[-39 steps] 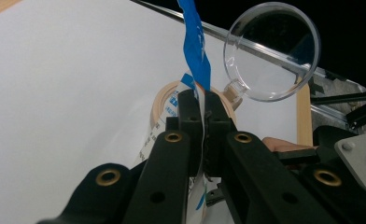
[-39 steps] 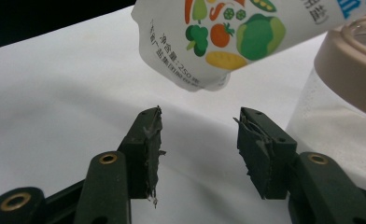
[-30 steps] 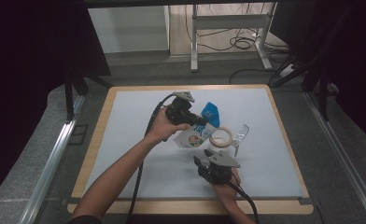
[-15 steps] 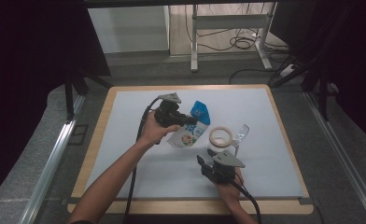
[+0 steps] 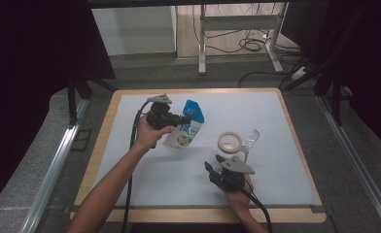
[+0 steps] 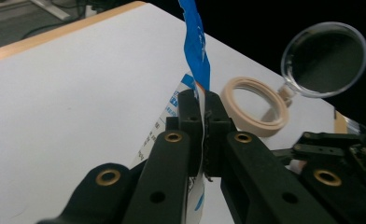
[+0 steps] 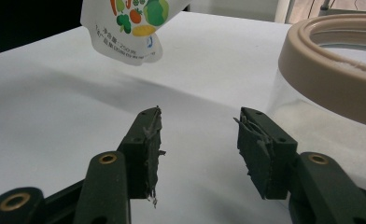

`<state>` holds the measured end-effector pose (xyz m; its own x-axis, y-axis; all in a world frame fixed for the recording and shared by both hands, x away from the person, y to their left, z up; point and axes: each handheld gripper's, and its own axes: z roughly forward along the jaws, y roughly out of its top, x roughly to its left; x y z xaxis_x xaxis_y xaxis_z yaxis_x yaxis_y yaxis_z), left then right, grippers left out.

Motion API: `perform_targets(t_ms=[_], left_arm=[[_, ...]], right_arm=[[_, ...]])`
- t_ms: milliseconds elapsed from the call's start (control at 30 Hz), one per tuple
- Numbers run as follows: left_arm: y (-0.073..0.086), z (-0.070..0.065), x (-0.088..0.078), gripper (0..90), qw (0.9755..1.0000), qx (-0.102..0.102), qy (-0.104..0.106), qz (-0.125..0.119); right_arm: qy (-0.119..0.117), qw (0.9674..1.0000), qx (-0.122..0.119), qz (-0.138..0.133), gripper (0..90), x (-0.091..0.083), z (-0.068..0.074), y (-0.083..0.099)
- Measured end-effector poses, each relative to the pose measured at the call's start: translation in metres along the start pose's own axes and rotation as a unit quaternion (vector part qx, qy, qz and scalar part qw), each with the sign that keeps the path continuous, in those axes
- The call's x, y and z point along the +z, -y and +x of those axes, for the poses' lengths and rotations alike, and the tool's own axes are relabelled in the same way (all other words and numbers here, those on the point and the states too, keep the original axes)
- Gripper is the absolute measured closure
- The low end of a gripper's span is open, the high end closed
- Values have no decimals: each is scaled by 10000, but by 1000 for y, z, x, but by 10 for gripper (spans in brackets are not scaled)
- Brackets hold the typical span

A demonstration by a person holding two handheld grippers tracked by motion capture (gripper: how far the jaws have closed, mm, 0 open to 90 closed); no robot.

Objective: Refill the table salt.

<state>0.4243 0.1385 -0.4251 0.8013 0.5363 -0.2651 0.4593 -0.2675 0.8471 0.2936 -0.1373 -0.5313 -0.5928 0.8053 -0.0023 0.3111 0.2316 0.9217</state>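
My left gripper (image 5: 181, 119) (image 6: 203, 100) is shut on a white pouch (image 5: 184, 132) (image 6: 190, 93) with a blue top, pinching it just under the blue part. The pouch hangs tilted above the white table (image 5: 130, 160). In the right gripper view its printed bottom (image 7: 130, 29) floats at the upper left. A clear jar with a beige rim (image 5: 230, 141) (image 6: 252, 106) (image 7: 328, 60) stands to the right, with a clear round lid (image 5: 251, 138) (image 6: 323, 57) propped beside it. My right gripper (image 5: 214, 163) (image 7: 200, 135) rests in front of the jar, open, with nothing between its jaws.
The table has a wooden edge (image 5: 106, 145) around the white sheet. Black curtains hang at both sides. A metal desk frame and cables (image 5: 249, 43) lie on the floor beyond the far edge.
My left gripper has carried the pouch to the left, away from the jar and slightly lower. The right gripper has stayed where it was.
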Motion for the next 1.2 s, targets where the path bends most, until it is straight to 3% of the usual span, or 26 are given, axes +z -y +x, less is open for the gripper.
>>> perform_targets(t_ms=[267,533,767,933,1200], left_arm=[[10,23,-9,895,9991,-163,-369,-154],[24,45,-16,895,9961,-421,-684,-377],[38,51,-26,894,9937,-470,-944,-387],[48,55,-39,891,9915,-564,-1045,-524],[62,48,-55,886,9906,-372,-1230,-459]], right_arm=[[0,10000,-11,-10,497,1,0,0],[-9,10000,10,1,497,1,0,0],[-9,10000,13,-7,497,1,0,0],[-9,10000,-4,5,497,1,0,0],[-11,10000,1,-7,497,1,1,0]])
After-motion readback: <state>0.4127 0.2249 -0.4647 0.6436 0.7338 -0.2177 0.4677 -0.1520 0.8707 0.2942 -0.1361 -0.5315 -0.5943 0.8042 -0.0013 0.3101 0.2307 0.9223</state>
